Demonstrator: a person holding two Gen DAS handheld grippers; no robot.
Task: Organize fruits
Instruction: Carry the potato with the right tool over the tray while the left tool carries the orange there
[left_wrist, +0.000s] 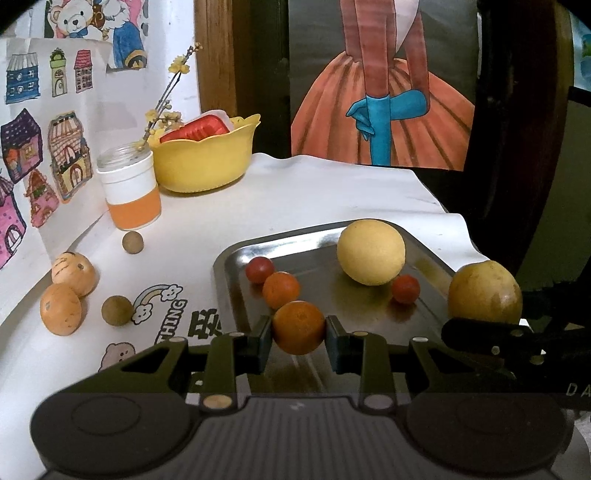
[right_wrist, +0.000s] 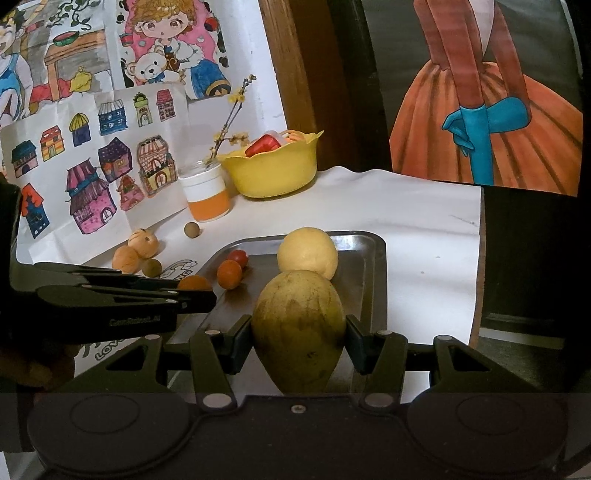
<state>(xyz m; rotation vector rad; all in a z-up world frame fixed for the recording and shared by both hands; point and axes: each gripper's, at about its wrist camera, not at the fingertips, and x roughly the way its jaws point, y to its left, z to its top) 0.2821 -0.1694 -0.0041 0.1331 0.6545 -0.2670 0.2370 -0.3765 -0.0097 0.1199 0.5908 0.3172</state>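
1. Left gripper (left_wrist: 299, 341) closed onto an orange (left_wrist: 298, 327), jaws snug on both sides, right at the near edge of the metal tray (left_wrist: 424, 236).
2. Right gripper (right_wrist: 299, 341) clamped on a big yellow-green mango (right_wrist: 298, 328), also at the tray's near edge.
3. On the tray behind: a smaller orange (left_wrist: 281, 289), two cherry tomatoes (left_wrist: 259, 269) (left_wrist: 405, 289), and a pale yellow round fruit (left_wrist: 371, 252) further back.
4. Off to the left on the tabletop (left_wrist: 295, 199): two tan speckled fruits (left_wrist: 61, 308) (left_wrist: 74, 272) touching each other, plus two small brown balls (left_wrist: 116, 310) (left_wrist: 132, 242) nearby.
5. Way back: an orange-and-white jar (left_wrist: 129, 192) with a flowering twig, just beside a yellow bowl (left_wrist: 207, 162).
6. Kids' drawings (left_wrist: 44, 147) on the wall behind.
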